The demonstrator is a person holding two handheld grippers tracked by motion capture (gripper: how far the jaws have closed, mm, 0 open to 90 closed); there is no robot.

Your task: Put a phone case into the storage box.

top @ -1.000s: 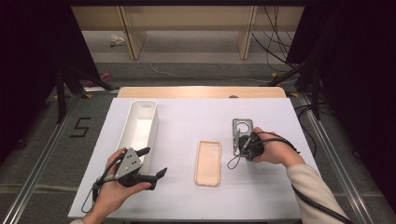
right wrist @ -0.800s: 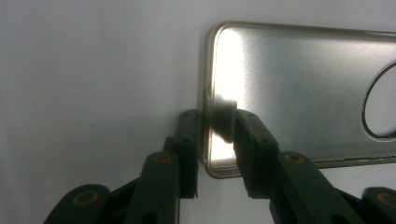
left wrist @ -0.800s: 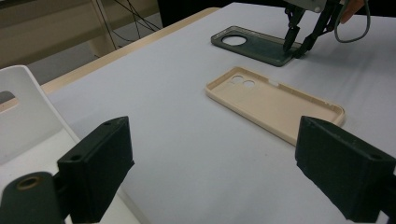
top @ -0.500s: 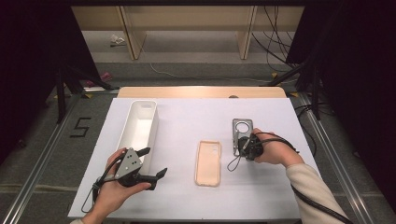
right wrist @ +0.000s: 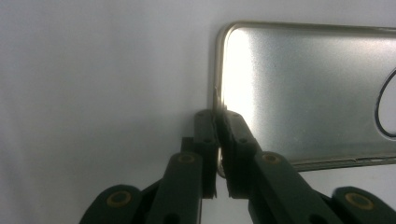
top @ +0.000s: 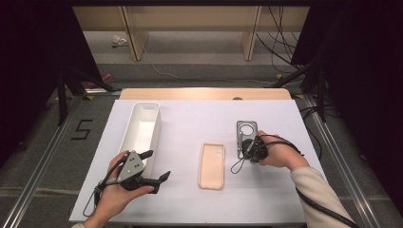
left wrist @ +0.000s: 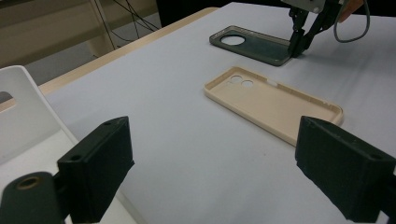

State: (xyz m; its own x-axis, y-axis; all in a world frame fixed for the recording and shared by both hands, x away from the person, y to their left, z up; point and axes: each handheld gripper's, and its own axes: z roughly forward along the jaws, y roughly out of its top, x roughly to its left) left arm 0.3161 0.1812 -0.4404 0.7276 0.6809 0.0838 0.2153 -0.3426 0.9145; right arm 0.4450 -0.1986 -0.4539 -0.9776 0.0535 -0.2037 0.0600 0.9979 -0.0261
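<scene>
White table: unchanged since the earlier frame. White bin, at 9 o'clock: unmoved. Beige phone case, centre: unmoved, clear of both grippers. Grey phone case, at 3 o'clock. Right gripper: jaws just closing, clamped on its near rim. Left gripper, at 7 o'clock: jaws apart, empty.

The dark grey phone case, with a round camera hole at its far end, lies flat and open side up on my counter, its near short rim pinched between my right jaws.
</scene>
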